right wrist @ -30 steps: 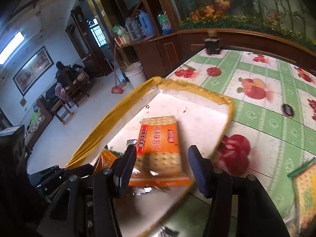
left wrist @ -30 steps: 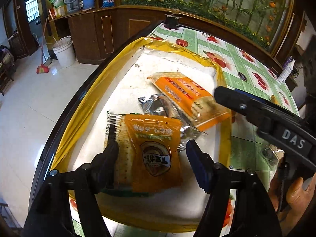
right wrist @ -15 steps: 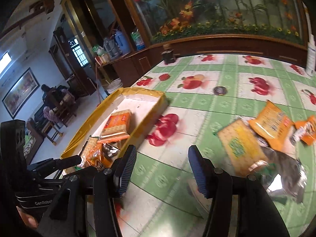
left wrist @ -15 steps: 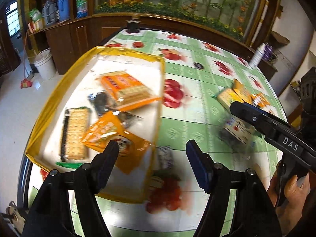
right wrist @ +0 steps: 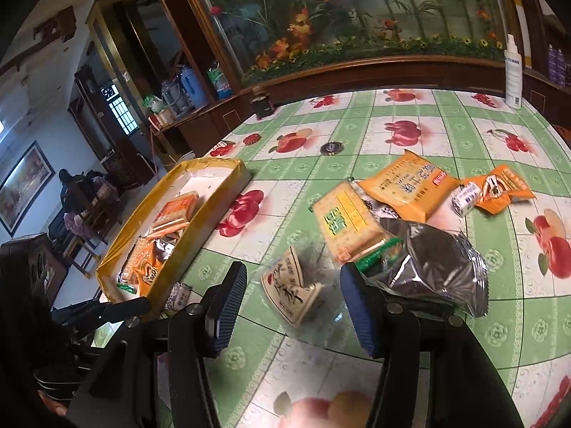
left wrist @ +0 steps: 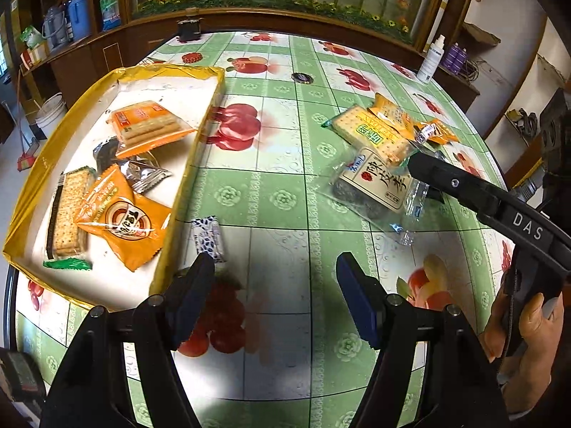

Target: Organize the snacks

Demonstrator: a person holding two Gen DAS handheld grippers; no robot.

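A yellow-rimmed tray point(left wrist: 185, 174) point(right wrist: 214, 210) at the table's left holds several snack packs: an orange cracker pack point(left wrist: 146, 128), an orange pouch point(left wrist: 121, 217) and a cracker sleeve point(left wrist: 66, 210). A small blue-white candy point(left wrist: 208, 237) lies on the cloth beside the tray. Loose snacks lie to the right: a clear pack with a cream label point(left wrist: 378, 185) point(right wrist: 291, 290), a yellow-green cracker pack point(right wrist: 344, 221), an orange bag point(right wrist: 407, 185), a dark foil bag point(right wrist: 431, 271). My left gripper point(left wrist: 276, 289) is open and empty over the cloth. My right gripper point(right wrist: 292, 306) is open around the cream-label pack.
The table has a green checked fruit-print cloth point(left wrist: 282, 164). A white spray bottle point(right wrist: 513, 75) stands at the far right edge. A dark small jar point(left wrist: 189, 30) sits at the far edge. A wooden cabinet with an aquarium stands behind.
Both grippers have pulled back from the tray and swung right over the cloth. The right gripper now faces the loose snack pile. The orange packs stay in the tray.
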